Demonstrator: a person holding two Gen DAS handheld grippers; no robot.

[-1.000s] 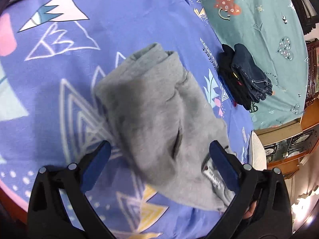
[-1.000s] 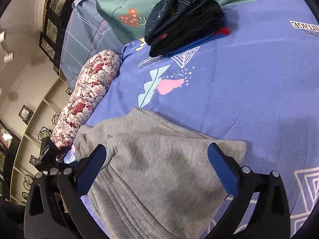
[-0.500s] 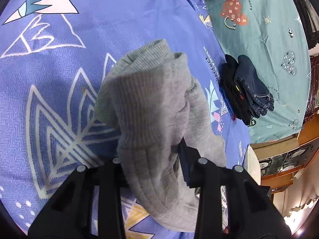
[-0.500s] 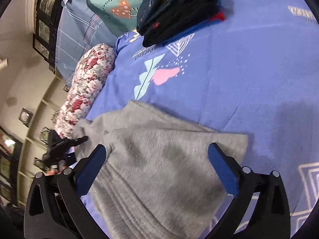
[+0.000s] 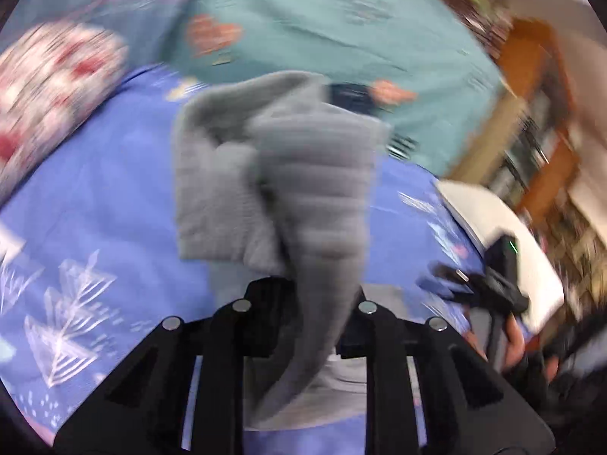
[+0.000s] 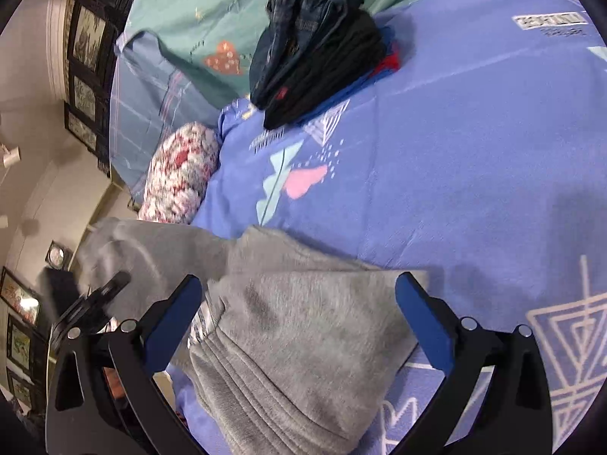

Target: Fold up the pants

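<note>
Bed (image 6: 474, 159) with blue patterned cover carries grey pants (image 6: 288, 333), stack of dark folded clothes (image 6: 318, 57), floral pillow (image 6: 178, 182).

No lettering could be read: print on the blue bedspread (image 6: 474, 144), far beyond the right fingers (image 6: 425, 314), was too blurred.

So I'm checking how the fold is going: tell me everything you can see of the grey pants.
The grey pants look like soft, fleecy knit with a ribbed elastic waistband and a small white label inside. That waistband end lies on the blue bedspread, between the open, non-touching fingers of the right gripper. The other end is bunched and lifted off the bed, pinched in the left gripper, whose jaws have just closed on it. The lifted part hangs in thick, blurred folds.
</note>
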